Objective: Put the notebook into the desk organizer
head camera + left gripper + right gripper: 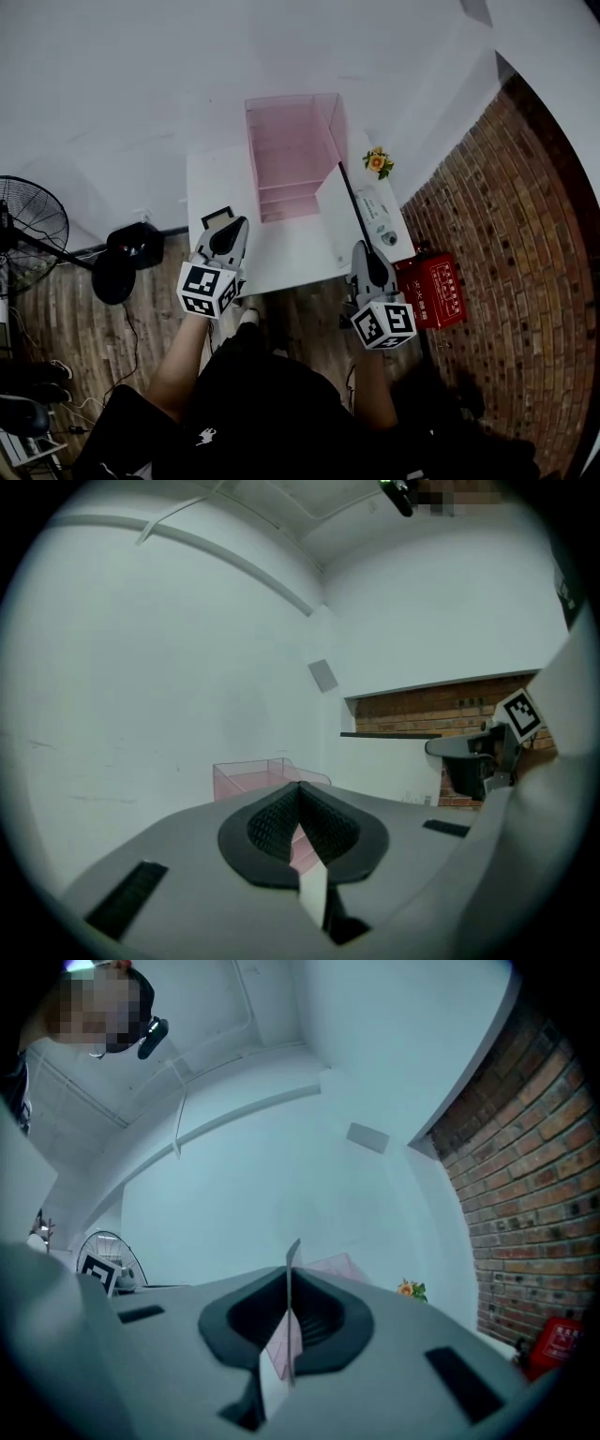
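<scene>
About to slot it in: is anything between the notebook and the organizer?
Nothing visible. The notebook, held upright in the right claw, is near the organizer's right side, with only table between them.

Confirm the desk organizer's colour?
The desk organizer is translucent pink, clearest in the head view.

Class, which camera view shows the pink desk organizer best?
The head view: almost the whole pink desk organizer shows on the white table, shelves seen from above. The left gripper view shows only its upper part beyond the tongs; the right gripper view only a pink sliver behind the held notebook.
</scene>
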Action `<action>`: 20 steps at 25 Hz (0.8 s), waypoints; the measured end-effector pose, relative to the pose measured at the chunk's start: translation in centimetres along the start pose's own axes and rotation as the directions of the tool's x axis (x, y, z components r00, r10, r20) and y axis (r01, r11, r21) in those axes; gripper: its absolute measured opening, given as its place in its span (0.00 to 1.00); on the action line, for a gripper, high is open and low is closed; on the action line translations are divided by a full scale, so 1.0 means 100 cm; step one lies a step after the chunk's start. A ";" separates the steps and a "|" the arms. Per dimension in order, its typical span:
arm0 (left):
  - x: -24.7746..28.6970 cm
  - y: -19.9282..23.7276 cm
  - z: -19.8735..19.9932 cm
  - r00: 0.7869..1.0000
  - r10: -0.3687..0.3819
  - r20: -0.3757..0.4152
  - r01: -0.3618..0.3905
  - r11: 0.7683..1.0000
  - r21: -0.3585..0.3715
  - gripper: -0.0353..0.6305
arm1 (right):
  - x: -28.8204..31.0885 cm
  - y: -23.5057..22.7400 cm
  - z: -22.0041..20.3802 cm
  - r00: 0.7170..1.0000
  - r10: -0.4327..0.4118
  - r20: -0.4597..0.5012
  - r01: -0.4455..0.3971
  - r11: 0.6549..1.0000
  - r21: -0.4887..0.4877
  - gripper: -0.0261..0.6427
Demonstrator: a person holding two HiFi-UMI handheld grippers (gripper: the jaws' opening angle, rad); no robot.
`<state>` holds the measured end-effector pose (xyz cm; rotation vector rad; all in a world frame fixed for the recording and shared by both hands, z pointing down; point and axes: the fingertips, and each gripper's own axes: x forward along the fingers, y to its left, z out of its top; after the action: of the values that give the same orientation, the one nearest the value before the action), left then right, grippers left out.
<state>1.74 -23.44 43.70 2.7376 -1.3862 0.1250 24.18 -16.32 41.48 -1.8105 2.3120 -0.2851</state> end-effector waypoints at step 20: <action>0.105 0.120 0.019 0.994 -0.099 0.038 0.100 0.995 -0.009 0.05 | 0.161 0.014 0.013 0.998 -0.065 0.011 0.066 0.987 -0.144 0.06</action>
<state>-1.64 -39.13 43.18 2.8072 -1.2519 0.0610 19.40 -31.65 39.31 -1.9537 2.3269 -0.1230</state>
